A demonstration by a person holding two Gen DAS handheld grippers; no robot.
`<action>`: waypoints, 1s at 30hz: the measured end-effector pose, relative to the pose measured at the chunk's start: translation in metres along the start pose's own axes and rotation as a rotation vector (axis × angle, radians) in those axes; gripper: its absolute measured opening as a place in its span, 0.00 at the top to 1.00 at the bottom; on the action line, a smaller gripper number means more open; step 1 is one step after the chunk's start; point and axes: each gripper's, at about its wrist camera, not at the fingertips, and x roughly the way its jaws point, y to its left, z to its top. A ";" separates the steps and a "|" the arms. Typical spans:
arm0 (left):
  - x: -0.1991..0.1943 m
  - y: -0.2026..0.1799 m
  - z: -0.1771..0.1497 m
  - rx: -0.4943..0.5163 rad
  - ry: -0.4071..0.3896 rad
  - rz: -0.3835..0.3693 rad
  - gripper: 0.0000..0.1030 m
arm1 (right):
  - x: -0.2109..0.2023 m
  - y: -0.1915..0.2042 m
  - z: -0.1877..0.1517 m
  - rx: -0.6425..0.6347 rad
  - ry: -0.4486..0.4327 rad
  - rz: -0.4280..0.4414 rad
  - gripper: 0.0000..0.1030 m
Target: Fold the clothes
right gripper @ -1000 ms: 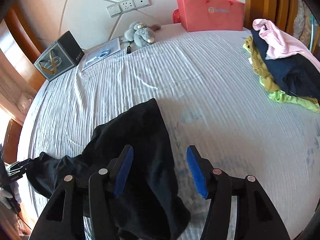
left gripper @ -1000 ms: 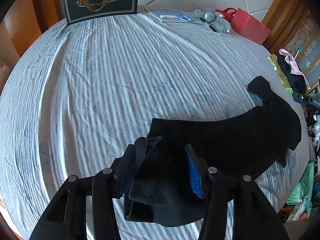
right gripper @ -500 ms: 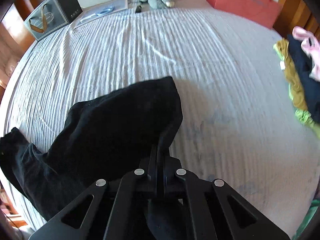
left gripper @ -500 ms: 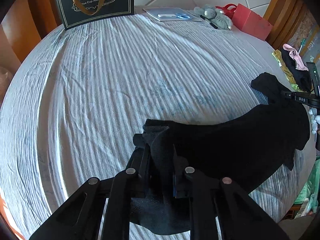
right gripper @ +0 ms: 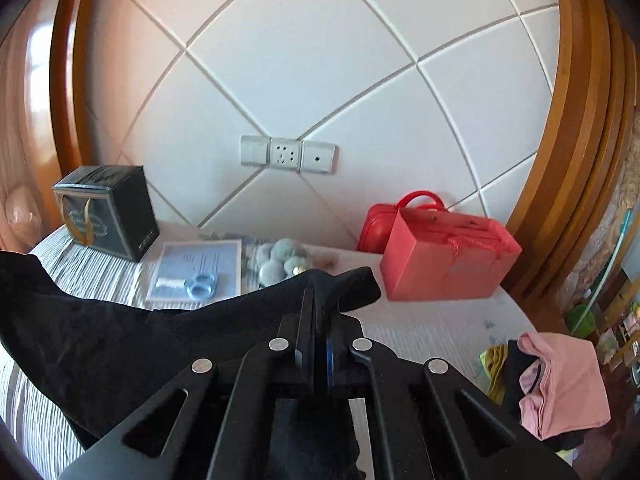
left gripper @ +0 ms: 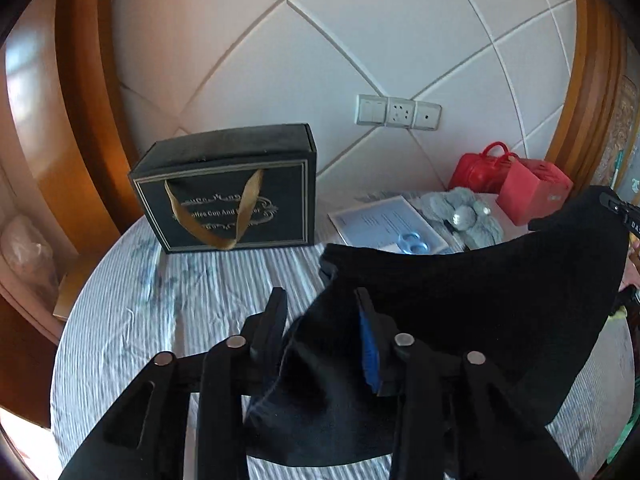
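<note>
A black garment (left gripper: 480, 300) hangs lifted above the striped bed sheet (left gripper: 160, 320), stretched between the two grippers. My left gripper (left gripper: 320, 312) has its jaws opening. A fold of the garment runs between the fingers and lies against the blue pad (left gripper: 368, 344), while the other finger (left gripper: 276, 316) stands clear of it. In the right wrist view, my right gripper (right gripper: 320, 308) is shut on a bunched corner of the black garment (right gripper: 120, 340), which trails off to the left. The other gripper's tip shows at the far right edge of the left wrist view.
Against the padded headboard stand a black gift bag (left gripper: 228, 204), a red paper bag (right gripper: 448, 260) and a red handbag (right gripper: 380, 220). A grey plush toy (left gripper: 464, 212) and a paper with blue scissors (left gripper: 388, 224) lie nearby. Several clothes are piled (right gripper: 560, 384) at the bed's right.
Both grippers closed on the garment, then rose and tilted up toward the headboard, lifting it off the bed. The left jaws have since spread apart again; the right stays shut.
</note>
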 end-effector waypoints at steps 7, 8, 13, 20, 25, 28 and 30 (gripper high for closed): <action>0.036 0.032 -0.001 -0.011 0.049 0.038 0.50 | 0.019 0.001 -0.022 0.109 0.133 0.021 0.61; 0.039 0.036 -0.013 -0.004 0.067 0.029 0.50 | 0.015 0.005 -0.037 0.092 0.156 0.031 0.61; 0.063 0.034 -0.085 0.060 0.183 -0.014 0.50 | -0.016 0.036 -0.142 0.053 0.326 0.116 0.61; 0.100 -0.008 -0.153 0.175 0.285 -0.097 0.50 | -0.046 0.077 -0.254 0.030 0.521 0.131 0.61; 0.123 -0.027 -0.158 0.180 0.295 -0.085 0.50 | -0.061 0.093 -0.281 0.122 0.539 0.161 0.42; 0.133 -0.029 -0.152 0.168 0.283 -0.075 0.50 | -0.070 0.107 -0.292 0.174 0.532 0.167 0.34; 0.140 -0.028 -0.148 0.151 0.285 -0.081 0.50 | -0.076 0.119 -0.298 0.187 0.535 0.161 0.27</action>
